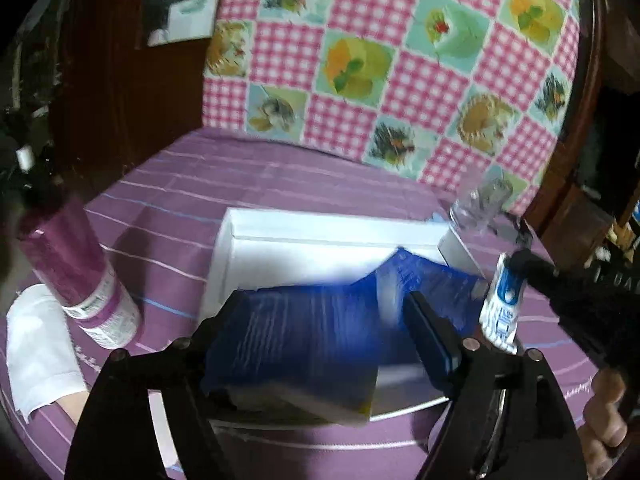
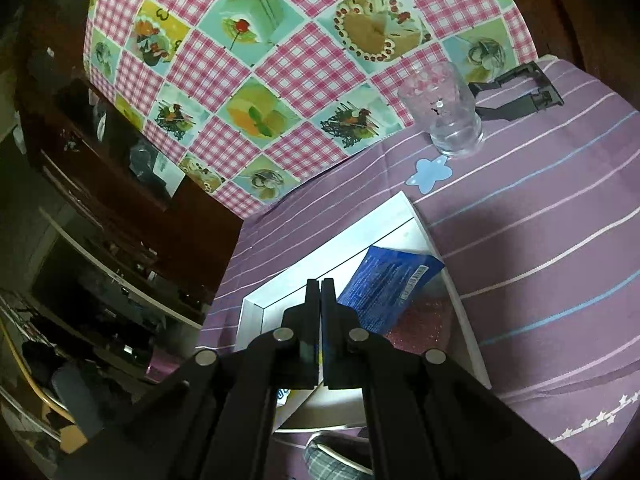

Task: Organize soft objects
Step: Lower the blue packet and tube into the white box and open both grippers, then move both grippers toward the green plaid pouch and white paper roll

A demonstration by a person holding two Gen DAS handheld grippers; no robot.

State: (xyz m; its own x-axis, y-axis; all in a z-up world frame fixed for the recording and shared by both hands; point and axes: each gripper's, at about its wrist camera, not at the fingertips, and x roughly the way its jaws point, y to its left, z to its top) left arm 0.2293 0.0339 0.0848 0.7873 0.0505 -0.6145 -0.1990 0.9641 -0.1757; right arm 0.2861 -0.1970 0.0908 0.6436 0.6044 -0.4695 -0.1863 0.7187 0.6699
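Left gripper (image 1: 320, 320) fingers spread wide around blue packet (image 1: 304, 336), over white tray (image 1: 320, 226). Right gripper (image 2: 321, 292) fingers pressed together, contents unclear. Could knock the purple can (image 1: 76, 280) or drop packet outside tray.

I see a blue soft pack (image 1: 304, 332) lying tilted between my left jaws, inside the white box (image 1: 320, 226).

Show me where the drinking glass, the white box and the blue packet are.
drinking glass (image 2: 444, 110): right wrist view, on its clear side wall.
white box (image 1: 320, 222): left wrist view, on its far rim.
blue packet (image 2: 384, 280): right wrist view, on its printed face.
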